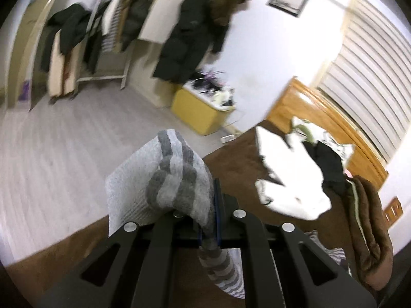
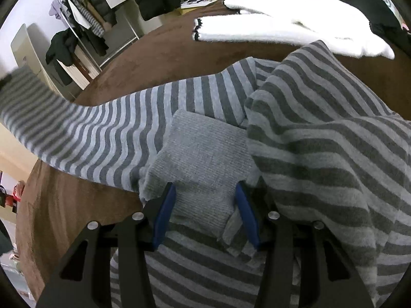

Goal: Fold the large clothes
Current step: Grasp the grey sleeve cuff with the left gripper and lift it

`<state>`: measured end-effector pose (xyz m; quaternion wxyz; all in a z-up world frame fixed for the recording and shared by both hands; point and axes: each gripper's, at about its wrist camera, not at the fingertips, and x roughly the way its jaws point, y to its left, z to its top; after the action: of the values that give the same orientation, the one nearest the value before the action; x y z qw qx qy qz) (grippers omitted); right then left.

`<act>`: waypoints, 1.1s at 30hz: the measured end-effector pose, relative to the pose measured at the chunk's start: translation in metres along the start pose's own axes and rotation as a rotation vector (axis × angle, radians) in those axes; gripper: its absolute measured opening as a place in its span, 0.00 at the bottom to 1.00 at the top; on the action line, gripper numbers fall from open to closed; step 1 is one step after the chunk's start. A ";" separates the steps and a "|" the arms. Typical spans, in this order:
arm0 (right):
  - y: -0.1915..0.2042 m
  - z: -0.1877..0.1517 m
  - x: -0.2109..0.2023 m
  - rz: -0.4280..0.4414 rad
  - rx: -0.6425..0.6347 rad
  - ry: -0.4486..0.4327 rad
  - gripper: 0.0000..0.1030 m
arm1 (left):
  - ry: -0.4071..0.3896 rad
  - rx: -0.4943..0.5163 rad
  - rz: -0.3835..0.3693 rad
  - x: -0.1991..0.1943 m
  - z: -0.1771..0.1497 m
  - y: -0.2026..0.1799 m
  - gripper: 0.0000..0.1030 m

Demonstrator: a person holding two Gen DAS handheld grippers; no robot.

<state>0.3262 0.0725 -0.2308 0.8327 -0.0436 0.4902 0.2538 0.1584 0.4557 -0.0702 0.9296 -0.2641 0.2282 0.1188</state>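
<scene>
A grey striped sweater (image 2: 321,138) lies crumpled on a brown bed cover (image 2: 159,48). My left gripper (image 1: 214,202) is shut on the sweater's sleeve end (image 1: 164,179), with its plain grey cuff raised above the bed. That sleeve (image 2: 84,131) stretches off to the left in the right wrist view. My right gripper (image 2: 205,195) is open, its blue pads either side of a plain grey ribbed cuff (image 2: 205,159) of the sweater, low over the cloth.
A white fluffy garment (image 2: 282,23) (image 1: 285,174) and a black garment (image 1: 328,164) lie further up the bed. A folded brown blanket (image 1: 370,231) sits at the right. Beyond are a wooden headboard (image 1: 318,113), a yellow box (image 1: 200,107), and a clothes rack (image 1: 108,33).
</scene>
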 end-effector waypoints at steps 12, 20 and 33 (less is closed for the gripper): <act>-0.036 -0.023 -0.106 0.039 0.072 -0.115 0.77 | -0.043 0.184 -0.339 -0.023 0.026 -0.176 0.09; -0.125 -0.065 -0.163 -0.075 0.225 -0.149 0.77 | 0.081 0.337 -0.591 -0.002 -0.016 -0.326 0.09; -0.246 -0.143 -0.219 -0.182 0.452 -0.186 0.78 | 0.413 0.461 -0.724 0.097 -0.197 -0.448 0.09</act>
<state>0.2419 -0.2701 -0.1645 0.8822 0.1233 0.4499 0.0647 0.3246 -0.0149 -0.0706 0.8808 -0.1318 0.3217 -0.3214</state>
